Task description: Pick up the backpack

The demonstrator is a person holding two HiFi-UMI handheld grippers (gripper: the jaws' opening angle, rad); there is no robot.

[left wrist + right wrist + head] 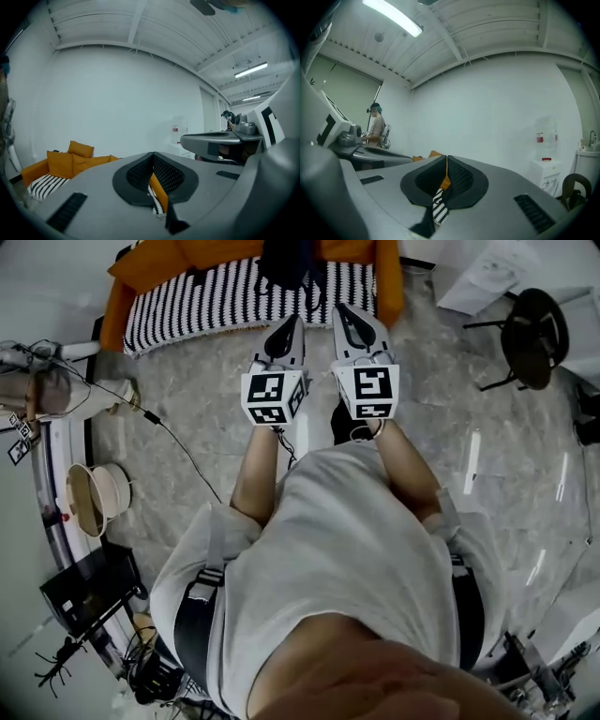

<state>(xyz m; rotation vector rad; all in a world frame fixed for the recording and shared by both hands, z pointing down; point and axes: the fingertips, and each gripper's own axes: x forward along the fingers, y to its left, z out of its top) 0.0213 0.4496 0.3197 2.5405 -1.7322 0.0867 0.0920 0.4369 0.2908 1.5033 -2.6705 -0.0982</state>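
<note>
A dark backpack lies on the striped seat of an orange sofa at the top of the head view. Both grippers are held level in front of the person, side by side, pointing toward the sofa. The left gripper is shut with nothing in it, a short way short of the sofa's front edge. The right gripper is also shut and empty. In the left gripper view the shut jaws hide the backpack; only the sofa shows. The right gripper view shows its shut jaws.
A black round chair stands at the right and a white table beyond it. A pale basket, a cable and a black case lie at the left. Another person stands far off; a water dispenser stands against the wall.
</note>
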